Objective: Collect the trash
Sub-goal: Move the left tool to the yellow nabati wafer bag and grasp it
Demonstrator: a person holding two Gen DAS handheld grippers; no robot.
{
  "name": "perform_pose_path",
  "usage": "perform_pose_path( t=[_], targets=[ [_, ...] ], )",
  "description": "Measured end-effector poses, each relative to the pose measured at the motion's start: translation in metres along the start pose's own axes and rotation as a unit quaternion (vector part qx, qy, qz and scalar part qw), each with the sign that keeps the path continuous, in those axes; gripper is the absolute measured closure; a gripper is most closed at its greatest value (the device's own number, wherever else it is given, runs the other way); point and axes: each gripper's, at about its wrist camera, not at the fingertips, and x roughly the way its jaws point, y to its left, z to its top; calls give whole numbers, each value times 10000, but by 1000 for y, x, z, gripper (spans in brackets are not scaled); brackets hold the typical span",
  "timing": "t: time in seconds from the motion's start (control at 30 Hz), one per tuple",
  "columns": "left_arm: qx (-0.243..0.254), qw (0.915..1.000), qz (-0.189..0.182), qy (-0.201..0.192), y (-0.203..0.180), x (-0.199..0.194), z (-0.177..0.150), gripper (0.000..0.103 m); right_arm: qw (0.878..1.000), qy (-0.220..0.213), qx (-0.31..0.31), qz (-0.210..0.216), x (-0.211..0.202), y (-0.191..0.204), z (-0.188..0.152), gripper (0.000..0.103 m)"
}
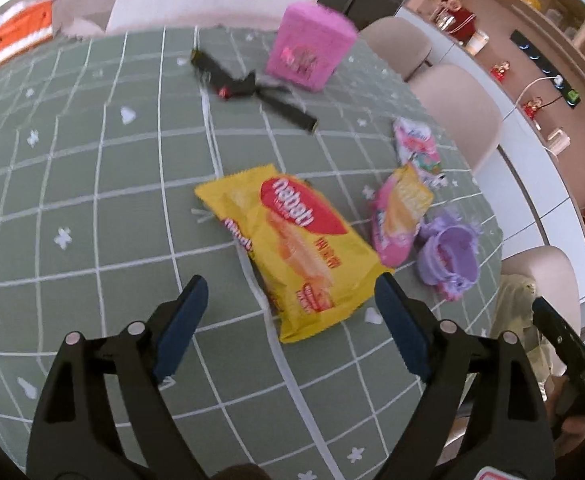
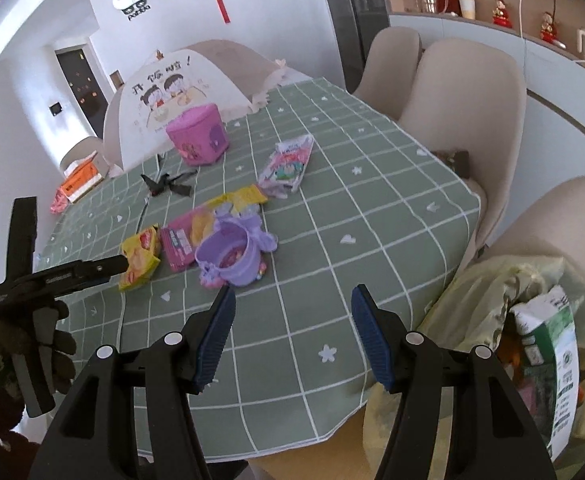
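Left hand-held gripper wide open, empty, above yellow wrapper, purple cup beside, right hand-held gripper open, empty

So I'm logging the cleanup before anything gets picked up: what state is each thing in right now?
left gripper: open, empty, over the table.
right gripper: open, empty.
yellow snack packet: lying flat, untouched.
pink packet: lying flat beside it.
purple cup: upright, something inside.
pink box: upright.
trash bag: open, already holding trash.
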Motion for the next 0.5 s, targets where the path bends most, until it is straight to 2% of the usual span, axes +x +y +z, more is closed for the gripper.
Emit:
perform_pose_path(
  t=[0.2,0.4,0.5],
  targets=[
    [-281,9995,100,-77,1,9,4,22,9999,41,112,-32,-1,0,-7,46],
    [-231,9981,567,-94,-11,17,7,22,9997,-5,148,-177,-5,-2,-10,46],
    [-43,9967,812,16,-18,21,8,22,9993,32,95,-353,-7,-3,-13,46]
  ],
)
